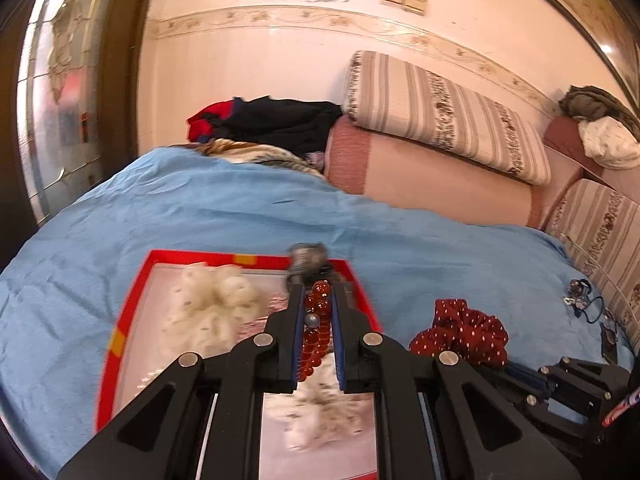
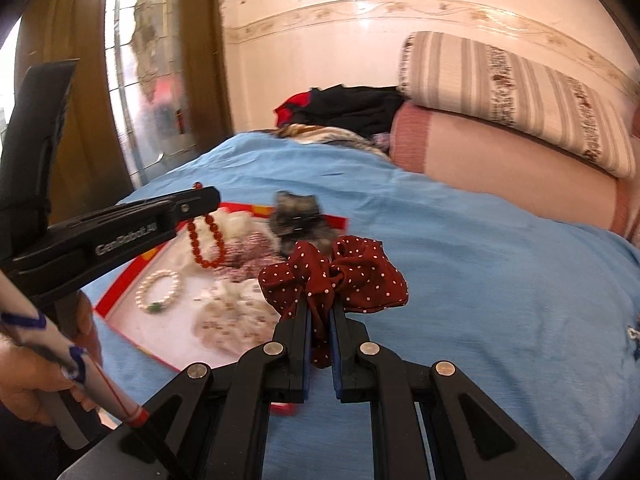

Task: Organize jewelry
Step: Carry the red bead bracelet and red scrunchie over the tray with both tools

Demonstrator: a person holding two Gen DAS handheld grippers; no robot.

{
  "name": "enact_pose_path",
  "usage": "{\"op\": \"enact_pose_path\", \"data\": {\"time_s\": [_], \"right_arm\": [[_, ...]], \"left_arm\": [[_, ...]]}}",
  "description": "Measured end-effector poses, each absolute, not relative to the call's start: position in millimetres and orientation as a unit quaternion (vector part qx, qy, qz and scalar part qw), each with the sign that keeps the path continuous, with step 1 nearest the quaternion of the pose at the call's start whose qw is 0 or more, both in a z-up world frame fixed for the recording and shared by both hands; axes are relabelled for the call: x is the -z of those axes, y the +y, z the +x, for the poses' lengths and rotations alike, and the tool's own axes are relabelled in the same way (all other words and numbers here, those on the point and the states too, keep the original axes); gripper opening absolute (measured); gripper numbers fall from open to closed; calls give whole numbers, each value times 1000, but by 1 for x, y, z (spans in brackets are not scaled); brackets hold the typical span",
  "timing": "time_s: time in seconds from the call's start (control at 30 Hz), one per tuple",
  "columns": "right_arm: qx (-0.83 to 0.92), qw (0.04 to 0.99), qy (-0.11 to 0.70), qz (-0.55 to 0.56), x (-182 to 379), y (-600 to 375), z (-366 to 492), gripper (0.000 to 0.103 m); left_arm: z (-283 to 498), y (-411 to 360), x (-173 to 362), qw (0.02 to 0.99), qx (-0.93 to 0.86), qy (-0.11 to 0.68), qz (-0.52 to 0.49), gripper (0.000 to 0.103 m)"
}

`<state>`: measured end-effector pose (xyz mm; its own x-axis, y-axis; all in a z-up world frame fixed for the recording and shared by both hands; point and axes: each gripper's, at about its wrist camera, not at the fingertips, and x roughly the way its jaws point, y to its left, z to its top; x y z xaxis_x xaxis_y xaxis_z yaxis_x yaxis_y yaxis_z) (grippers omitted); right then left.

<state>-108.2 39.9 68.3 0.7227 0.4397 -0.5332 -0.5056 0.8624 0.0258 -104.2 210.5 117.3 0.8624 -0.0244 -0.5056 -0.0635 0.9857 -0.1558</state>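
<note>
The red bead bracelet (image 1: 318, 322) hangs clenched in the left tongs (image 1: 317, 308), its loop dangling over the red-rimmed tray (image 1: 116, 340) on the blue bedspread (image 1: 240, 208); seen from the right wrist it droops at about ten o'clock, over the tray's far half. The beads are glossy, amber-red and round, with one grey bead among them. The right tongs (image 2: 320, 320) grip a dark red scrunchie with white dots (image 2: 334, 276), bunched above the fingertips. The tray lies at about ten o'clock from the right tongs, its near edge just beside them, and directly beneath the left ones, so the left hand is judged nearer to a drop. Its long axis runs away from the person. Inside lie a pearl bracelet (image 2: 158, 292), cream scrunchies (image 1: 212, 300) and a grey furry piece (image 2: 296, 218) at the far rim.
</note>
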Motion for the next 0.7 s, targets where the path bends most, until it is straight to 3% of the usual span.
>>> {"op": "enact_pose_path", "data": {"time_s": [0.7], "right_arm": [[-337, 883, 305, -115, -29, 132, -122, 9]], "left_arm": [[-107, 290, -60, 924, -98, 350, -119, 12]]}}
